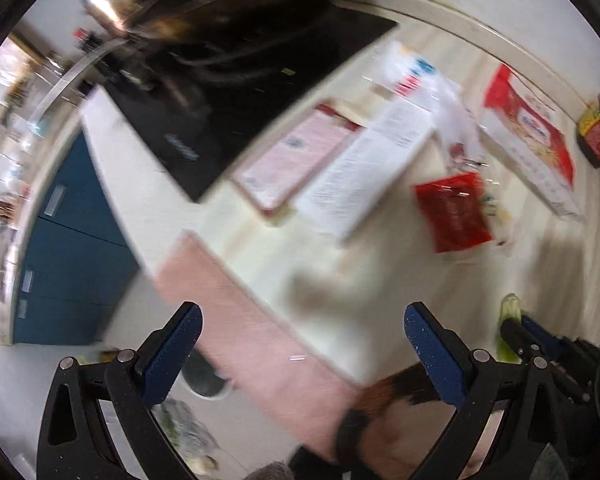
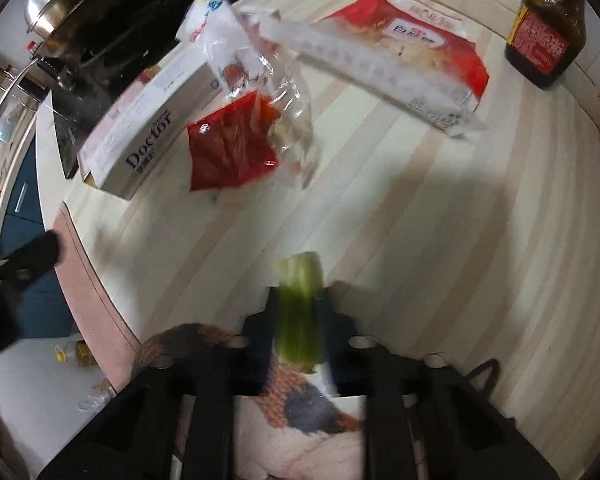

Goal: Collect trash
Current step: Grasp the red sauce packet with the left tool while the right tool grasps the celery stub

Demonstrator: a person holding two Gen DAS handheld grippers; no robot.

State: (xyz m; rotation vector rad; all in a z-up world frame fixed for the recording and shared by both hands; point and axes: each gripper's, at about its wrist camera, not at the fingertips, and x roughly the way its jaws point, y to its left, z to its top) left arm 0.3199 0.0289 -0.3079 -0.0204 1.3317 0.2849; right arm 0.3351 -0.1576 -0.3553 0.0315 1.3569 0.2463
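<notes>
My right gripper (image 2: 300, 300) is shut on a green vegetable stalk (image 2: 302, 300) and holds it above the striped counter (image 2: 440, 220). The stalk also shows at the right of the left wrist view (image 1: 510, 312). My left gripper (image 1: 302, 340) is open and empty, over the counter's front edge. A red sachet (image 2: 230, 152) with a clear plastic wrapper (image 2: 288, 92) lies on the counter ahead; it also shows in the left wrist view (image 1: 454, 212). A white "Doctor" box (image 2: 148, 136) and a red-and-white food package (image 2: 412, 52) lie nearby.
A black cooktop (image 1: 236, 92) with a steel pan (image 2: 56, 20) is at the back left. A dark sauce bottle (image 2: 544, 36) stands at the back right. Blue cabinet doors (image 1: 72, 248) are below the counter. Bottles (image 2: 76, 354) and a bin-like round opening (image 1: 208, 376) are on the floor.
</notes>
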